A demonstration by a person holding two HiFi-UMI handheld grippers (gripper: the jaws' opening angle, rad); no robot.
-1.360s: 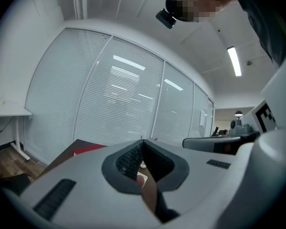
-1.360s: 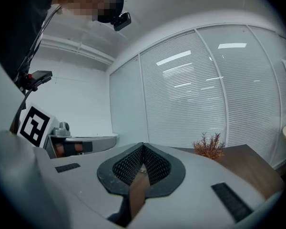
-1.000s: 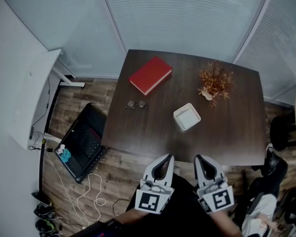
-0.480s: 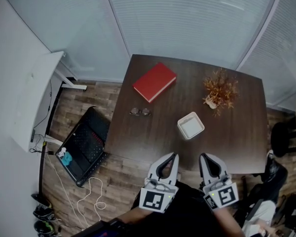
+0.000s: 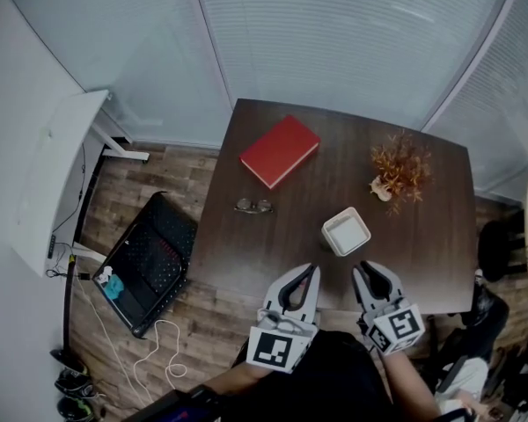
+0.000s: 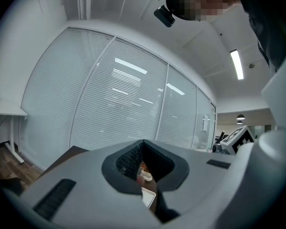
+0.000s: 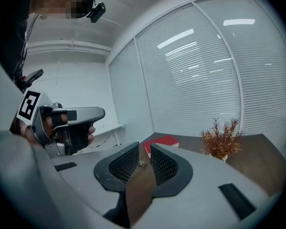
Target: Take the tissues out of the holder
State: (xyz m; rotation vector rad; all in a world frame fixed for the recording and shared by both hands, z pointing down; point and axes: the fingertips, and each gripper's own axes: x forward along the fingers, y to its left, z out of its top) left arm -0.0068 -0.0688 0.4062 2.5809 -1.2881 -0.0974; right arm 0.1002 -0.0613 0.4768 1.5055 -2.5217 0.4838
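Note:
A white square tissue holder (image 5: 346, 231) sits on the dark table (image 5: 422, 253), near its front edge. Both grippers hover side by side at that edge, just short of the holder. My left gripper (image 5: 311, 270) is shut with nothing in it; in the left gripper view its jaws (image 6: 143, 141) meet at the tips, and a corner of the holder (image 6: 148, 198) shows below them. My right gripper (image 5: 363, 267) is to the holder's near right. Its jaws (image 7: 144, 146) are opening, with a narrow gap and nothing between them.
On the table lie a red book (image 5: 280, 150), a pair of glasses (image 5: 254, 206) and a dried plant (image 5: 400, 167). A black case (image 5: 145, 266) and cables (image 5: 154, 359) lie on the floor at left, beside a white desk (image 5: 57, 174). A dark chair (image 5: 502, 244) stands at right.
Both grippers have moved forward to the table's near edge, closer to the white holder. The right jaws have parted slightly.

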